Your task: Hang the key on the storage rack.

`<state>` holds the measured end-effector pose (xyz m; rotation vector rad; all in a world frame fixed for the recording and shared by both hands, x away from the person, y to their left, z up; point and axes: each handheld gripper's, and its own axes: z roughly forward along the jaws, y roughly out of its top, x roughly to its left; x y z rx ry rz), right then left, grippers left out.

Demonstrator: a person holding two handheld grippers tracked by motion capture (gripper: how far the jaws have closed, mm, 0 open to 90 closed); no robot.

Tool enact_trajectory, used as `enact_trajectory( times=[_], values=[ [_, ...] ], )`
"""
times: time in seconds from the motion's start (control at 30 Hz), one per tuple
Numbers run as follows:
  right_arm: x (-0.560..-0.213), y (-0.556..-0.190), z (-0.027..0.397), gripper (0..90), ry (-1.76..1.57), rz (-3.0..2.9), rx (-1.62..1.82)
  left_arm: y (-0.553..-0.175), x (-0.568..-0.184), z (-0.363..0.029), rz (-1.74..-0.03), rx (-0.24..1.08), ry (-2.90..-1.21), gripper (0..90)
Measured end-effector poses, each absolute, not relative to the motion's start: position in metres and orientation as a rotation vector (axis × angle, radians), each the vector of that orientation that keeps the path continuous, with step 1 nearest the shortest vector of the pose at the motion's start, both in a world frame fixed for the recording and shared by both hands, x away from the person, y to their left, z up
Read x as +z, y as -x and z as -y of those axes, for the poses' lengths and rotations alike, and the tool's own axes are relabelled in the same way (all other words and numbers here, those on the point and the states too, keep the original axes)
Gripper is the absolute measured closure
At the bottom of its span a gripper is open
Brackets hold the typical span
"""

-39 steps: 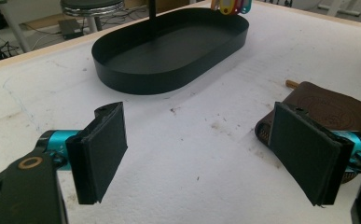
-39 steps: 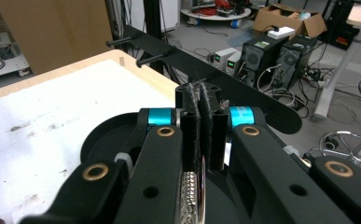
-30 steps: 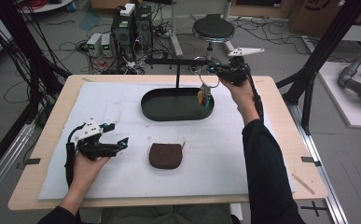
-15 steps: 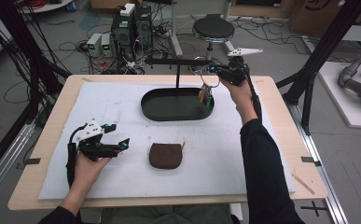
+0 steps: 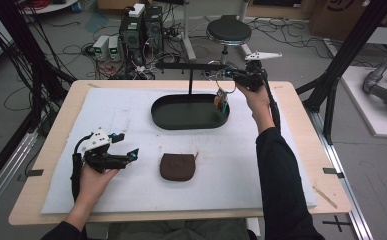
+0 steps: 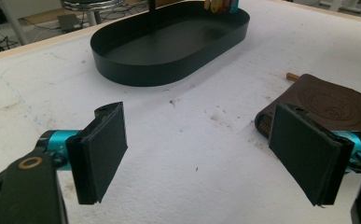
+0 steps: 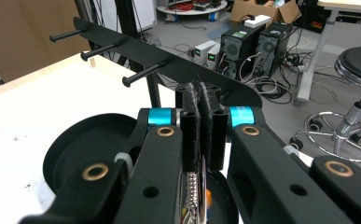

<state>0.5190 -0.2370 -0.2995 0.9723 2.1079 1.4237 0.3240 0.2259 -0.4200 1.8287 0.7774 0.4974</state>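
Nothing much has shifted since the earlier frames: right gripper (image 5: 229,75) sits at the same spot by the rack's end, left gripper (image 5: 123,145) parked on the white mat as before. Right jaws are clamped tight on a key ring (image 5: 225,89); the keys and colourful fob (image 5: 221,102) dangle below it over the right end of the black oval tray (image 5: 161,116). In the right gripper view the pinched ring lines up near the last peg of the black peg bar (image 7: 136,78), so I'd judge the hang-up is close but not done: ring isn't over a peg yet. Left jaws stand wide apart with nothing between them, brown leather pouch (image 5: 177,166) just beside them, untouched. Writing: pouch has a round embossed stamp (image 6: 329,100), not legible; no other readable labels.
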Motion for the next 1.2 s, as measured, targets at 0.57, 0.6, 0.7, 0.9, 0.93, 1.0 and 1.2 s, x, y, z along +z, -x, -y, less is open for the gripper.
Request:
enact_trajectory(
  times=[0.57, 0.6, 0.7, 0.9, 0.93, 1.0, 1.2],
  values=[
    [-0.3062, -0.5238, 0.2382, 87.6, -1.014, -2.082, 1.420, -0.3224, -0.4204, -0.2269, -0.779, 0.498, -1.827, 19.2],
    [-0.3064, -0.5240, 0.2378, 87.4, -1.014, -2.085, 1.418, -0.3222, -0.4203, -0.2269, -0.780, 0.498, -1.826, 19.3],
    [-0.3081, -0.5248, 0.2371, 87.1, -1.020, -2.088, 1.422, -0.3219, -0.4200, -0.2273, -0.776, 0.498, -1.829, 19.3],
    [-0.3082, -0.5245, 0.2382, 86.0, -1.033, -2.073, 1.447, -0.3216, -0.4203, -0.2281, -0.777, 0.497, -1.827, 19.3],
    [-0.3074, -0.5244, 0.2392, 85.9, -1.031, -2.066, 1.446, -0.3217, -0.4204, -0.2282, -0.777, 0.497, -1.828, 19.2],
    [-0.3065, -0.5234, 0.2402, 85.9, -1.033, -2.068, 1.428, -0.3217, -0.4204, -0.2279, -0.778, 0.498, -1.829, 19.3],
    [-0.3038, -0.5201, 0.2441, 80.7, -1.045, -2.048, 1.407, -0.3216, -0.4200, -0.2264, -0.772, 0.497, -1.832, 19.3]
  ],
)
